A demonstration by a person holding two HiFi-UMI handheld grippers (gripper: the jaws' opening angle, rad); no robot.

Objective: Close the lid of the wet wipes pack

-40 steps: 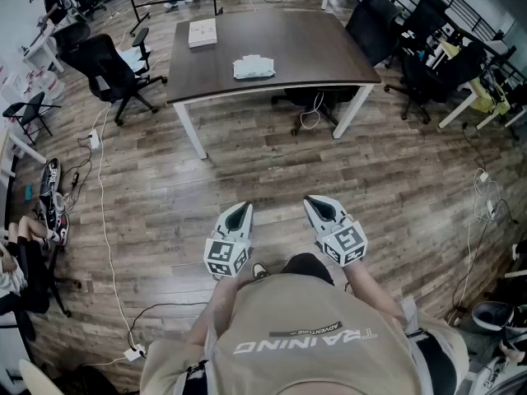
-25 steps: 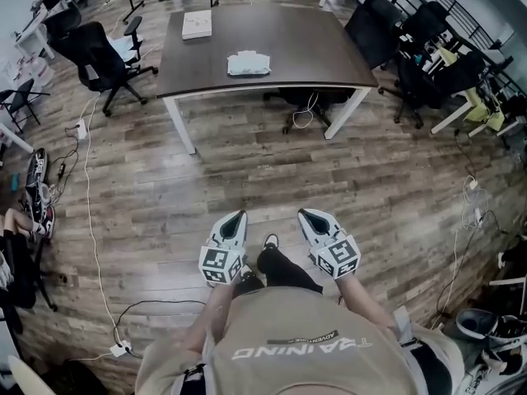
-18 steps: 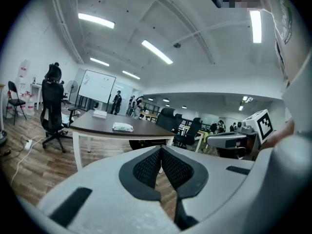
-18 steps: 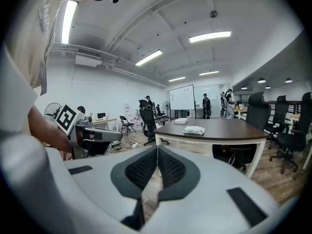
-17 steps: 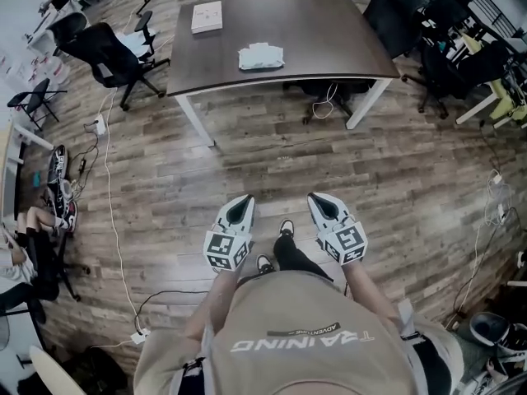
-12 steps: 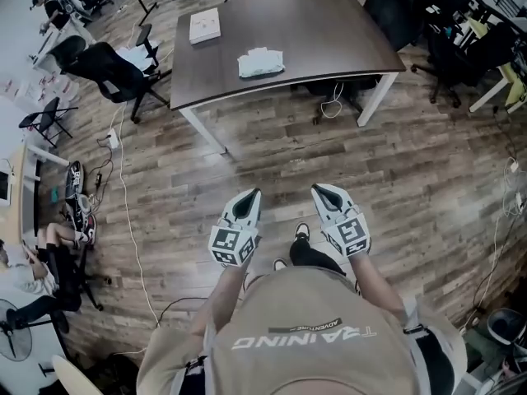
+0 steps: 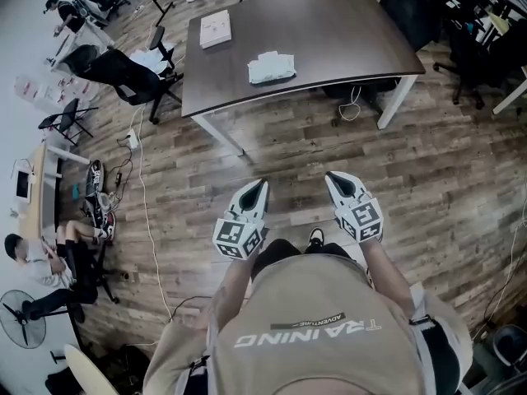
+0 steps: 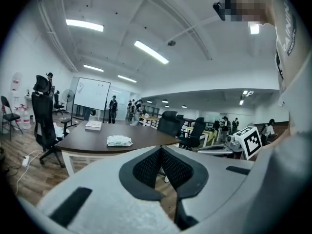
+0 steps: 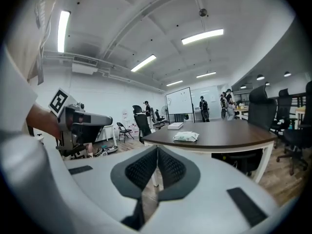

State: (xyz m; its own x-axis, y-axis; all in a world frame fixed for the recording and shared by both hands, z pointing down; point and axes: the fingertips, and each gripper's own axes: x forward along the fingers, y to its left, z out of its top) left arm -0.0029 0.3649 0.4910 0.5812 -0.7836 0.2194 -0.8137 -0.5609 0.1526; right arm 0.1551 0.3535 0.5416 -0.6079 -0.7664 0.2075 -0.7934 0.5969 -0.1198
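Two grippers, nothing held. Wood floor [image 7: 288, 155] beneath and ahead of both. Dark table [image 7: 329, 48] well ahead of the tips, across open floor. Black office chair [image 7: 123, 72] ahead and far off to the left of the left gripper [image 7: 260, 186]. Left gripper: jaws pressed together, empty. Right gripper [image 7: 334, 178]: likewise, tips meeting, nothing between. White box [image 7: 216, 29] toward the table's far left corner. Wet wipes pack [image 7: 272, 67] on the table's near half, ahead of both grippers and roughly between their lines, well out of reach. Lid state too small to read from here. Step in hand, by judgement: approach, no contact yet. Next move: close the gap to the table, locate the flap, then press it flat with shut tips, perhaps steadying the pack with the other gripper.
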